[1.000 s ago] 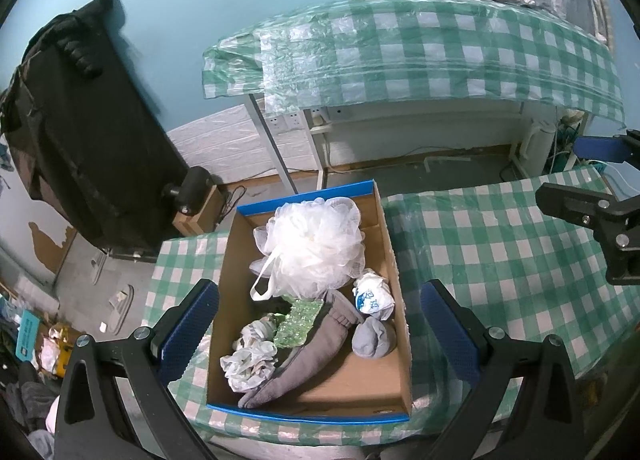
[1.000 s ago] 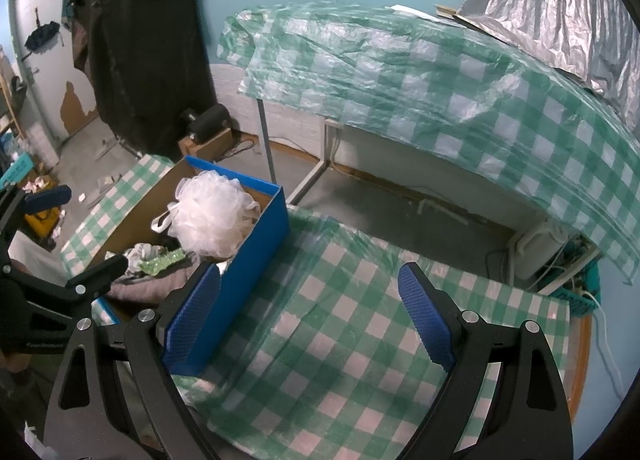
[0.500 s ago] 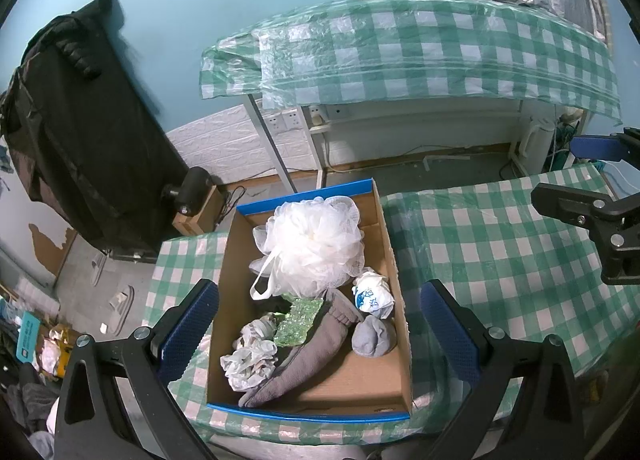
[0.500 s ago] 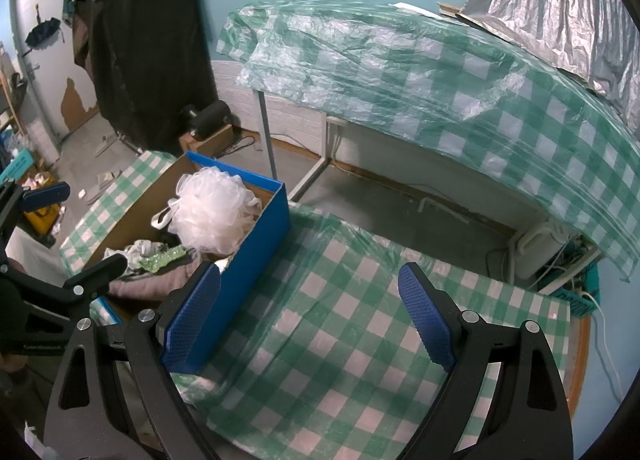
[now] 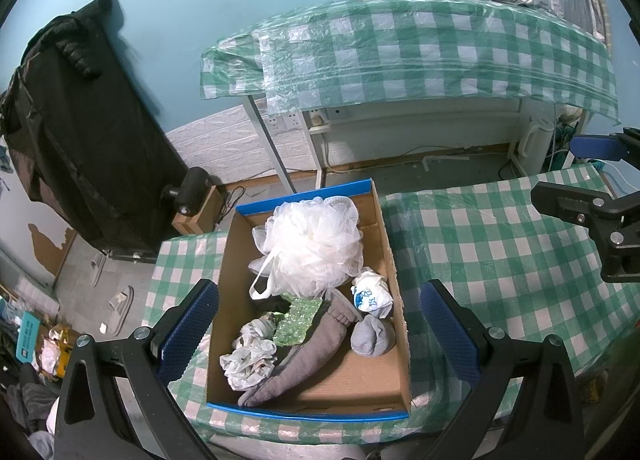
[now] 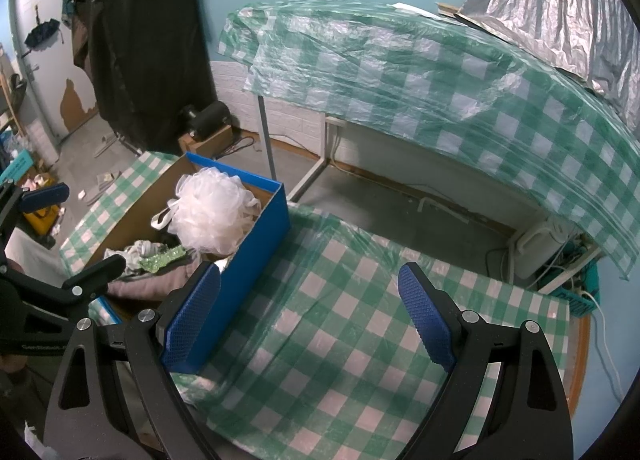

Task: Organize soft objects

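Green-checked plastic sheeting (image 6: 340, 340) covers the table under both claws. Left gripper (image 5: 320, 324) hangs wide open and empty above the cardboard box (image 5: 394, 260); right gripper (image 6: 308, 312) gapes over bare cloth, right of it. Inside lie a white bath pouf (image 5: 312, 248), grey sock (image 5: 308, 352), crumpled bags (image 5: 250, 352). Grabbing the sock risks dragging neighbours, since they overlap.

Dim, bluish indoor light; sharp focus (strong fisheye bending, black vignette at the corners).

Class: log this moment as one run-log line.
left gripper: open, over box | right gripper: open, over tablecloth | loofah: in box
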A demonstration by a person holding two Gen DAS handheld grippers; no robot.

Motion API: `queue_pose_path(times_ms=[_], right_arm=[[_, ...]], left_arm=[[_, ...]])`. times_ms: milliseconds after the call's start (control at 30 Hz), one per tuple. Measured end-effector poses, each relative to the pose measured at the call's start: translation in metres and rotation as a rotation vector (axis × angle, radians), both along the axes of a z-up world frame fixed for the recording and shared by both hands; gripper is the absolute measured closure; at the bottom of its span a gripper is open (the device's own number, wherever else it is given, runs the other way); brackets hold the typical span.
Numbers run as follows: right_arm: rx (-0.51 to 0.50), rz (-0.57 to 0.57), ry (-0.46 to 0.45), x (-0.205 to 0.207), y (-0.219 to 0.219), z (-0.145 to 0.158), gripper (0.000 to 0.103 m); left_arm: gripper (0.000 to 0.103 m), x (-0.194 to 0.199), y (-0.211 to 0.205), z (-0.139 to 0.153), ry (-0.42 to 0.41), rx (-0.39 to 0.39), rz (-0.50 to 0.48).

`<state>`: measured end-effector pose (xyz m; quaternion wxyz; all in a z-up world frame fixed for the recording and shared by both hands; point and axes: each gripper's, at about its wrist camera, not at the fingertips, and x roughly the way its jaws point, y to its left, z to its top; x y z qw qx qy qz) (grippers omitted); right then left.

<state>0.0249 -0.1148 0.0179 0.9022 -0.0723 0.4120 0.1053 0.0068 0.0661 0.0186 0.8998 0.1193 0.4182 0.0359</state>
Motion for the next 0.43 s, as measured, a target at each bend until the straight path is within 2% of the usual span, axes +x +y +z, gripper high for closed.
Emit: queue_pose_path(times_ms=[433], right_arm=[[0.0,0.001,0.001,-0.0001,-0.0007,-0.0001,0.013]], left_arm=[[0.001,-0.0007,-0.001,0.0004,0.0,-0.001,0.002]])
